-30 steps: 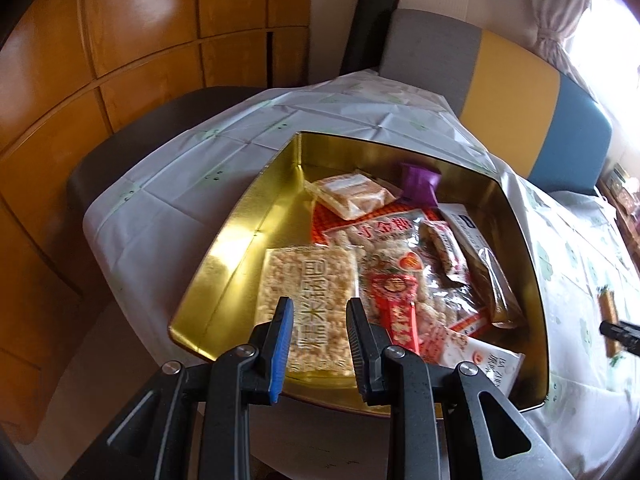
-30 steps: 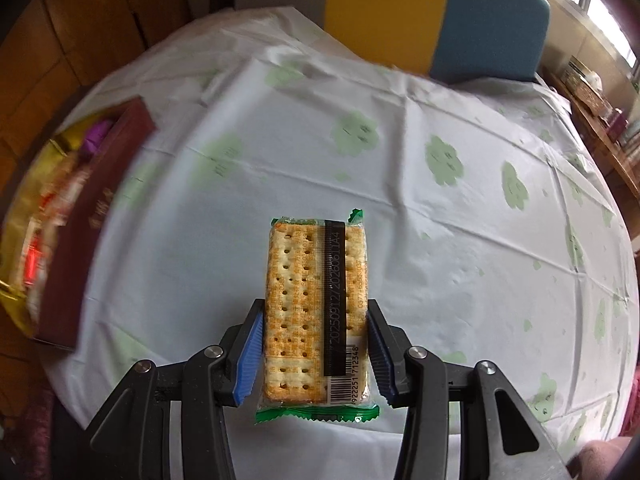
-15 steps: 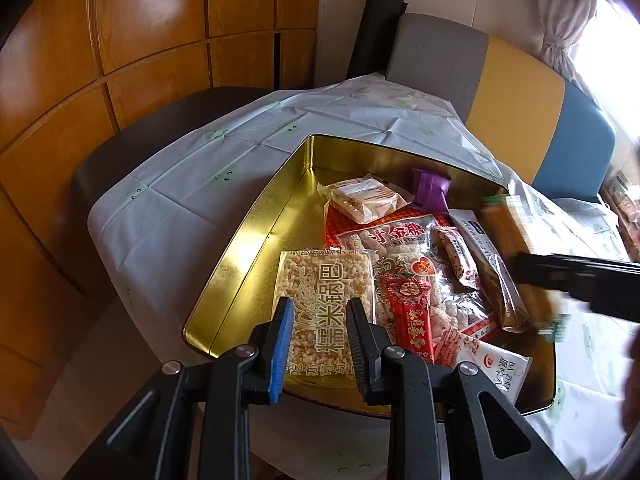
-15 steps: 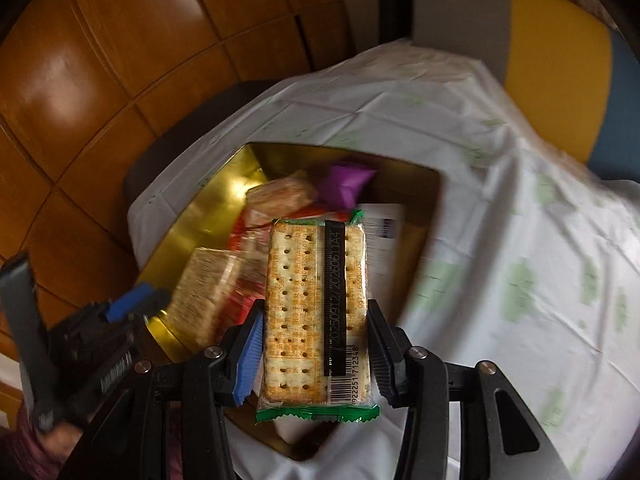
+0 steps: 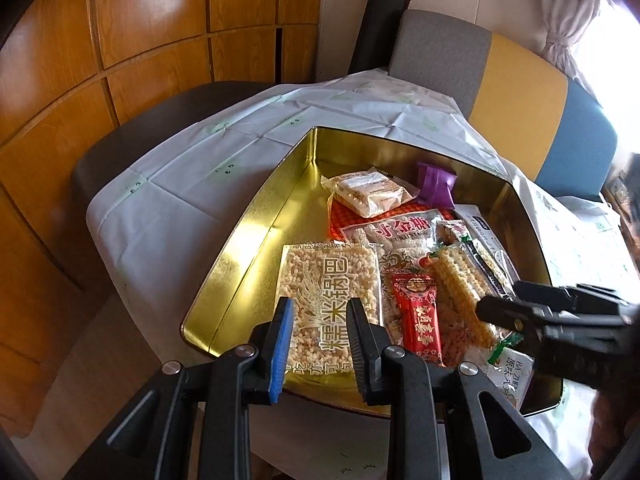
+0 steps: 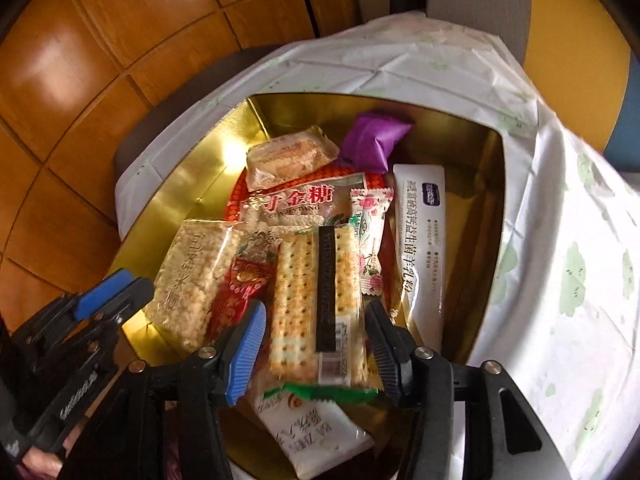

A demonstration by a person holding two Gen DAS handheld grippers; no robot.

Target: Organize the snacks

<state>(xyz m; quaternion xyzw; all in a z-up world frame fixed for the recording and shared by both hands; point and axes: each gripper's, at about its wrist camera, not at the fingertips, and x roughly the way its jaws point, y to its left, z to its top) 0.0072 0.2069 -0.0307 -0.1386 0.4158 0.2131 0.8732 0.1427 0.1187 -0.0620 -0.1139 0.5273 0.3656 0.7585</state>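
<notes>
Fingers [image 6: 374, 344] of my right gripper [image 6: 316, 344] are spreading, the cracker pack [image 6: 316, 304] between them with a gap at each pad, lying on the snacks in the gold tin [image 6: 490, 200]. Its long axis runs up the right wrist frame, green end lowest. Only that view shows the white sachet [image 6: 420, 240] fully. From the left wrist, my left gripper [image 5: 318, 340] holds nothing, slightly parted over the rice-crisp pack [image 5: 332, 280]; the crackers slant lower right, and the clothed surface [image 5: 192, 192] shows upper left.
</notes>
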